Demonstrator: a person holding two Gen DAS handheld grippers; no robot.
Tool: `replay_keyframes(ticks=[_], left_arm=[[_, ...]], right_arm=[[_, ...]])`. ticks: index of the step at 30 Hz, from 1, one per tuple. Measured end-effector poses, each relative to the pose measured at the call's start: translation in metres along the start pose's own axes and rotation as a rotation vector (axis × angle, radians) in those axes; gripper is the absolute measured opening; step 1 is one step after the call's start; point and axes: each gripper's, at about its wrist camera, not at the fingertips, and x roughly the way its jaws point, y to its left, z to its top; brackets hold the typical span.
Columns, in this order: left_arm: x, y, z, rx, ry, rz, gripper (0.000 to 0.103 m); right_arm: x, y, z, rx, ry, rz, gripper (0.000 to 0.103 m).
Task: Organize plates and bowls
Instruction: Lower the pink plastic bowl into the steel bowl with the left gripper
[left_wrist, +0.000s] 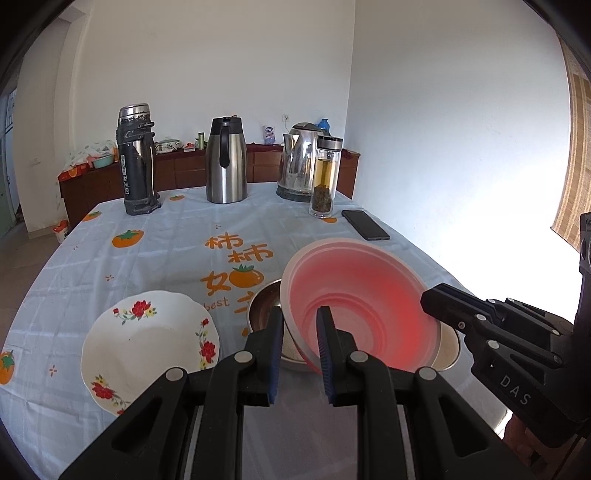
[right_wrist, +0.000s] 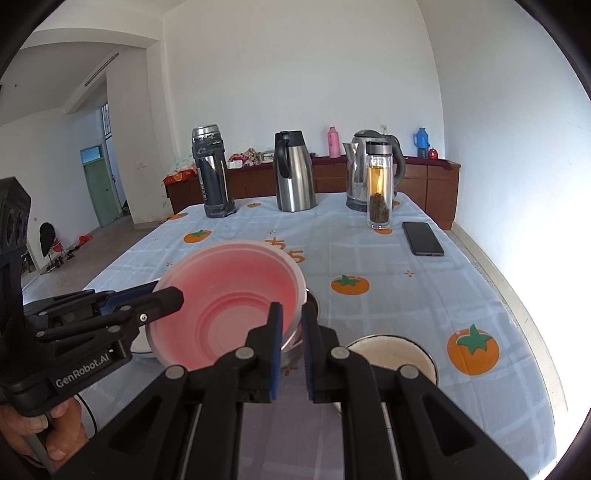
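A pink plastic bowl (left_wrist: 364, 295) (right_wrist: 229, 295) hangs tilted above the table, held by both grippers. My left gripper (left_wrist: 300, 314) is shut on its near-left rim; in the right wrist view this left gripper (right_wrist: 173, 295) clamps the rim from the left. My right gripper (right_wrist: 291, 308) is shut on the opposite rim, and it shows from the side in the left wrist view (left_wrist: 430, 297). A steel bowl (left_wrist: 262, 306) (right_wrist: 314, 304) sits just under the pink one. To the left lies a white floral plate (left_wrist: 147, 343). A white enamel bowl (right_wrist: 391, 354) (left_wrist: 448, 343) sits at the right.
At the table's far end stand a dark thermos (left_wrist: 136, 158), a steel carafe (left_wrist: 225, 158), an electric kettle (left_wrist: 297, 162) and a glass tea bottle (left_wrist: 325, 177). A black phone (right_wrist: 422, 238) lies near the right edge. The persimmon-print cloth (right_wrist: 388, 266) covers the table. A hand (right_wrist: 26, 424) grips the left tool.
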Motion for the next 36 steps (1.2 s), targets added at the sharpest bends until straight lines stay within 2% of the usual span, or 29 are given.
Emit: replay_keyframes(ticks=[10, 18, 36], left_arm=[[0.012, 0.010, 0.009, -0.011, 0.003, 0.008, 0.020], [0.017, 0.012, 0.015, 0.007, -0.024, -0.001, 0.020], [0.046, 0.024, 0.026, 0.026, -0.001, -0.103, 0.020]], right_arm=[[0.014, 0.005, 0.008, -0.004, 0.019, -0.006, 0.011], [0.026, 0.006, 0.015, -0.006, 0.028, -0.025, 0.011], [0.041, 0.005, 0.026, -0.019, 0.069, -0.111, 0.011]])
